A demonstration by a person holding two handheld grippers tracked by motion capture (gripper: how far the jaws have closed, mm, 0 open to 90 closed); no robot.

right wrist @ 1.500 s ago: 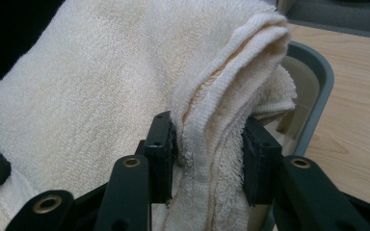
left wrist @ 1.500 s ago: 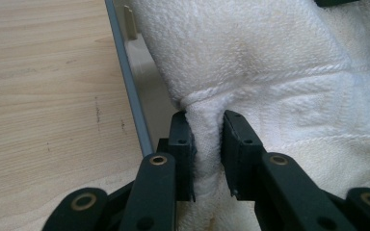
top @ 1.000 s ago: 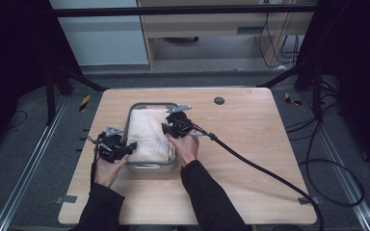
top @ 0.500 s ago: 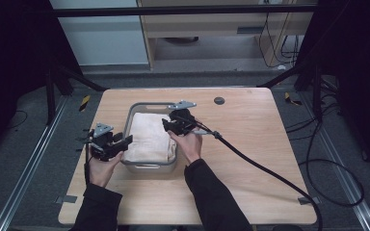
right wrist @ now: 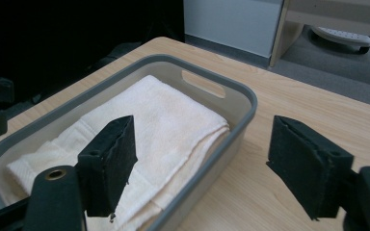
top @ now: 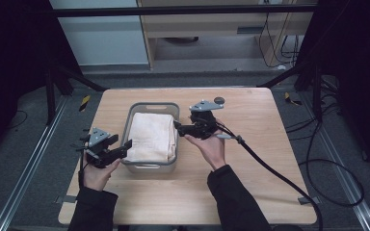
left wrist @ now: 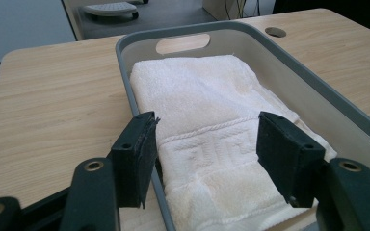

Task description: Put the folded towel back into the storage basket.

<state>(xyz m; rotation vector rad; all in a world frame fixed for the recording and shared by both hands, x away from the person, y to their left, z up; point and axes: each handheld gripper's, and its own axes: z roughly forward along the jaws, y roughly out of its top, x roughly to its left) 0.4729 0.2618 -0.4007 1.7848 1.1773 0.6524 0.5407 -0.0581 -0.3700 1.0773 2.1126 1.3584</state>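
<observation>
White folded towel point(top: 150, 136) lies flat in grey basket point(top: 153, 107) on wooden surface point(top: 250, 163). Left hand-held gripper point(top: 124, 147) and right hand-held gripper point(top: 178, 128) have just been opening, both empty. Release apparently complete; withdraw clear of rim, avoid snagging.

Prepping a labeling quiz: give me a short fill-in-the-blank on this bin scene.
1. The folded towel lies inside the grey ____.
2. The left claw has its jaws ____, holding nothing.
3. The bin stands on a ____ table.
4. The right claw holds ____.

Missing words: bin; open; wooden; nothing
</observation>
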